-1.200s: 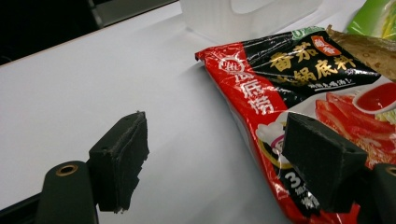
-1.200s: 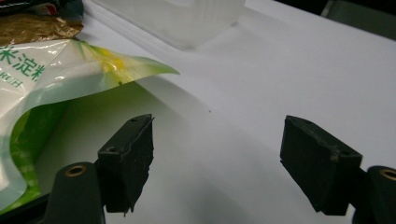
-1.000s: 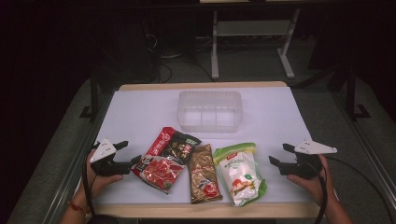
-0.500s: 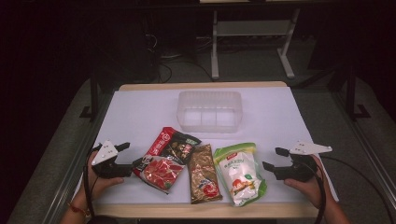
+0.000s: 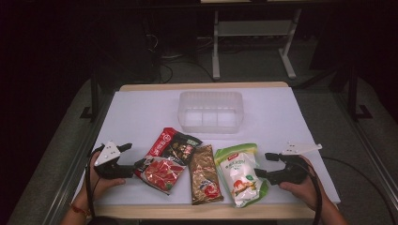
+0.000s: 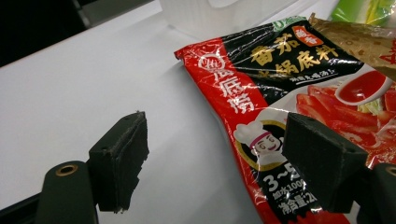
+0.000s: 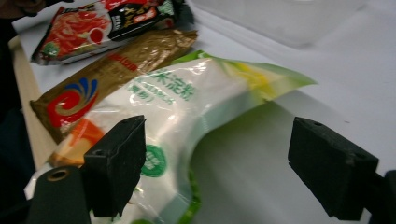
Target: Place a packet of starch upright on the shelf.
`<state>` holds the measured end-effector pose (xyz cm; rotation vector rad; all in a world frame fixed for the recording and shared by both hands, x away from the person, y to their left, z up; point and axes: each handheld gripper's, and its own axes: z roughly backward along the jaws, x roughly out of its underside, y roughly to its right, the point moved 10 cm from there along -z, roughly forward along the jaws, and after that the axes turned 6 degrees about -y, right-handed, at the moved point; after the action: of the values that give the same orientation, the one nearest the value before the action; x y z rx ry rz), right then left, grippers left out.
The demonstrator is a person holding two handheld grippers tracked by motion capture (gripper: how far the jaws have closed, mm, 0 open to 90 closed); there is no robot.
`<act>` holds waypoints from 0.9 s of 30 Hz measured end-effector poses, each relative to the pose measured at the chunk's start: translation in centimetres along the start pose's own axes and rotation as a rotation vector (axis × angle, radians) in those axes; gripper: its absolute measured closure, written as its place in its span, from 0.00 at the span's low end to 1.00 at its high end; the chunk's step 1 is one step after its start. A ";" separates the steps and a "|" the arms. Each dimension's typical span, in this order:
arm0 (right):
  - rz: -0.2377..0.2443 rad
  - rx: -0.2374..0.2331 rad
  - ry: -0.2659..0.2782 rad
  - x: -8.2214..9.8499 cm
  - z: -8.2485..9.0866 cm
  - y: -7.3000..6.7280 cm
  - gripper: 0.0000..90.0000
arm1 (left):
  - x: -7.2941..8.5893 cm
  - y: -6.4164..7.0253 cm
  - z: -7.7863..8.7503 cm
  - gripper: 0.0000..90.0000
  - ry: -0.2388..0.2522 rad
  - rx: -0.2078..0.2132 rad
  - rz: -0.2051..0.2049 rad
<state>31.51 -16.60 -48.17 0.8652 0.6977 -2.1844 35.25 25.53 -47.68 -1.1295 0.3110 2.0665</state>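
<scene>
Black grippers [image 5: 133, 157] with grey plates, trailing cables; perhaps an orange wristband [image 5: 78, 208].

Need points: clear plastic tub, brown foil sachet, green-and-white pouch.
clear plastic tub [image 5: 210, 97]: high view, far rim.
brown foil sachet [image 5: 204, 174]: high view, middle of its face.
green-and-white pouch [image 7: 177, 102]: right gripper view, white front panel.

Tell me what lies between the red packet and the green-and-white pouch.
In the high view, a brown packet lies lengthwise between the red packet and the green-and-white pouch, close against both.
</scene>
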 end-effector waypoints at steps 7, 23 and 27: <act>0.006 -0.046 -0.068 0.3 -1.3 -1.3 0.20 | 0.1 0.2 -0.2 0.24 -0.010 0.010 0.000; -0.067 -0.183 -0.157 0.7 -4.2 -2.1 0.17 | 0.3 0.5 -0.5 0.25 -0.025 0.011 -0.007; -0.081 -0.233 -0.166 0.3 -4.8 -2.7 0.17 | 0.3 0.5 -0.6 0.25 -0.028 0.013 -0.010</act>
<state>31.13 -11.79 -50.87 0.5385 0.8962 -2.1621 35.12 25.00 -48.34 -1.0917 0.3040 2.0662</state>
